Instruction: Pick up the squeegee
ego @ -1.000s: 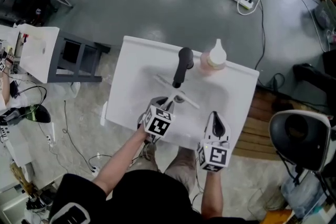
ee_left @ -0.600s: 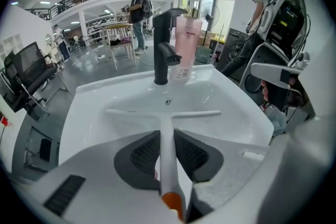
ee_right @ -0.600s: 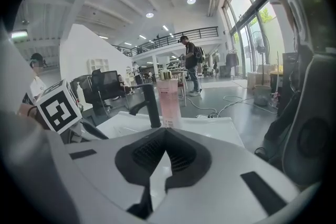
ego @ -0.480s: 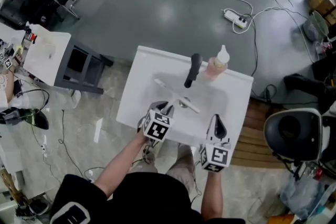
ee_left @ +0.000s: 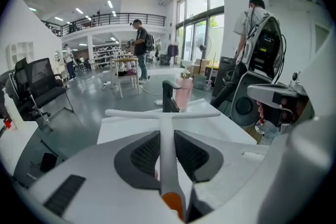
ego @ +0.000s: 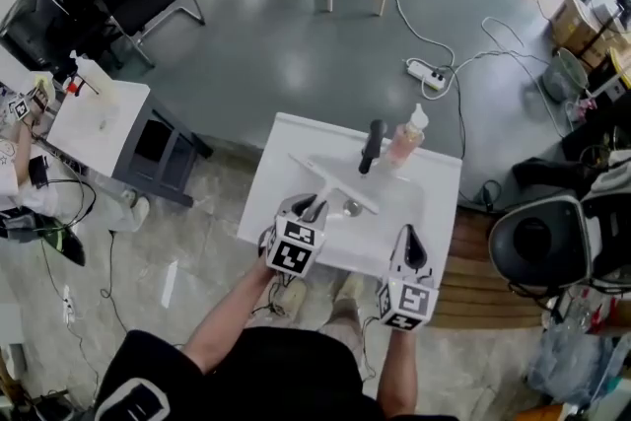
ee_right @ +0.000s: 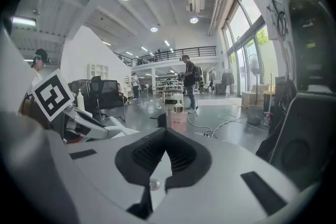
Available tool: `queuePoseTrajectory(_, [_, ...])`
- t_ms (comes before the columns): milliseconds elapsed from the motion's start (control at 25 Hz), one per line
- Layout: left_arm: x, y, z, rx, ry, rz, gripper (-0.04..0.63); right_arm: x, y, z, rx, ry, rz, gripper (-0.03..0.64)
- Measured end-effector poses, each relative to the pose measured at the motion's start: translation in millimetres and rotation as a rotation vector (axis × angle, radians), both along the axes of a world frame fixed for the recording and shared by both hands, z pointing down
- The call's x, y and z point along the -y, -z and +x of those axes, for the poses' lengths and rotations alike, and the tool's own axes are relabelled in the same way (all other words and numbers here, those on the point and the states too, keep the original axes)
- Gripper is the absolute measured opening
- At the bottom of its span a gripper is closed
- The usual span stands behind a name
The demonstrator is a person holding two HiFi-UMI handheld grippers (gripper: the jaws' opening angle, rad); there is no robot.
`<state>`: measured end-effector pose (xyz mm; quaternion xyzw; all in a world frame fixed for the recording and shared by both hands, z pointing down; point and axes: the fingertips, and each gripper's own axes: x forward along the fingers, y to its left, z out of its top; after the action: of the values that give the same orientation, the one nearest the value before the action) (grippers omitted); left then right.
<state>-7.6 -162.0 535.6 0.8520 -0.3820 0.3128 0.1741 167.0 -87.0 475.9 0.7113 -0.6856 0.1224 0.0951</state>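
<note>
While the left gripper (ego: 312,205) is clamping the white T-shaped plastic squeegee (ego: 326,175) by its handle, the right gripper (ego: 410,236) is hovering closed and empty.

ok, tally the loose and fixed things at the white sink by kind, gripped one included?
squeegee: 1, clamped in the left hand-held gripper
black faucet: 1
pink bottle: 1
Total: 3
</note>
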Motion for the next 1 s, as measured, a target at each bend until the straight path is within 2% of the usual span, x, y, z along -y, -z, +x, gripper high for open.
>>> queuePoseTrajectory(280, [-13,67,-26,-0.106,-0.015,0.171,0.083,-25,43,-26,-0.049,-0.034,0.087,-0.002])
queuePoseTrajectory(680, [-60,136,-71,-0.225,-0.04,0.343,0.083,-68,76,-63,-0.102,-0.051,0.151,-0.002])
queuePoseTrajectory(1000, [-76,151,-91,-0.248,-0.022,0.389,0.083,-84,82,-72,-0.115,-0.059,0.161,-0.002])
